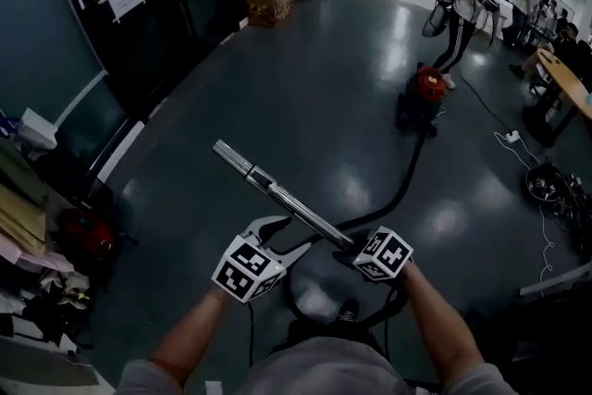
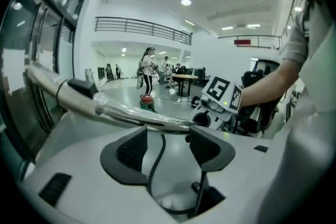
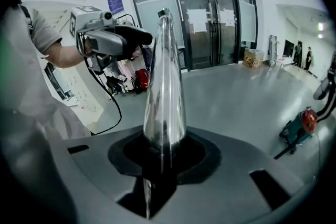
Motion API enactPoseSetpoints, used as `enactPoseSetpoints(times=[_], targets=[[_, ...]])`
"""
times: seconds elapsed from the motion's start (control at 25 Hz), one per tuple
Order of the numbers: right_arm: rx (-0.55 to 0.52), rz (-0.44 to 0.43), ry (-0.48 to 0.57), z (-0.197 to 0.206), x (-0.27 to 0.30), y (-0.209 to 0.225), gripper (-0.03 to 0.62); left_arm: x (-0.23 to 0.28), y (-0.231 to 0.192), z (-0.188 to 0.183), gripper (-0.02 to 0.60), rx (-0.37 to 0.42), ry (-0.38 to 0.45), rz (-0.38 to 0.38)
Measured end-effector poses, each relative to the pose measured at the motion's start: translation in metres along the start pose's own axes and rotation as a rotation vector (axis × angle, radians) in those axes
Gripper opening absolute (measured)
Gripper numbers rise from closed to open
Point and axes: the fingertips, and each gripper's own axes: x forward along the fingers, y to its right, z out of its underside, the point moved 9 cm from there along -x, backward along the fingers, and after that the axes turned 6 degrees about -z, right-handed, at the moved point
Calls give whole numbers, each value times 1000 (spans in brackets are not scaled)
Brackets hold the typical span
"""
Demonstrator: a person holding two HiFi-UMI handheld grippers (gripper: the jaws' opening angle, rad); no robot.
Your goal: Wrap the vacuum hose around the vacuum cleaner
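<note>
Right tool (image 3: 164, 149), closest to the lens, is clamped on the chrome wand (image 1: 277, 190), well apart from the red vacuum cleaner (image 1: 423, 97) standing on the dark floor (image 1: 305, 88). From the vacuum cleaner the black hose (image 1: 407, 176) trails loose across the floor to the wand's gripped end, not wrapped. Left tool (image 2: 168, 139), farther from the vacuum cleaner, has its jaws apart; the wand crosses just past its pads (image 2: 131, 148), unpressed.
</note>
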Motion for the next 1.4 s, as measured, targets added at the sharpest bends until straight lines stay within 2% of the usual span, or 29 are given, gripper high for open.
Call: enactPoseSetpoints(times=[0.12,0.24,0.4,0.52,0.64,0.8,1.0,1.16,1.24,1.28,1.32,1.4], targets=[[-3,-19,-37,-13,-3,19,115,17,6,-27,255,206,1,-23],[-5,-40,-59,-23,-11,36,115,40,9,-52,255,432,-39,-16],[-28,-68,-81,-37,-26,58,115,77,13,-80,255,753,-147,59],[-51,-83,-96,-43,-36,73,115,104,16,-93,255,886,-260,152],[-54,-91,-128,-43,-42,86,115,122,17,-99,255,950,-379,220],[-66,-121,-179,-43,-40,96,115,139,15,-100,255,1022,-494,272],[-115,-148,-226,-48,-25,96,115,163,6,-80,255,1065,-575,374],[-98,-109,-277,-54,-17,104,115,177,-11,-58,253,1095,-590,461],[-89,-75,-310,-57,-13,110,115,185,-22,-49,251,1080,-573,499],[-94,-62,-331,-59,-9,111,115,187,-28,-46,226,1049,-563,524],[-101,-57,-350,-61,-4,111,115,189,-34,-43,170,1004,-559,556],[-93,-58,-373,-64,3,113,117,191,-44,-38,166,935,-559,618]])
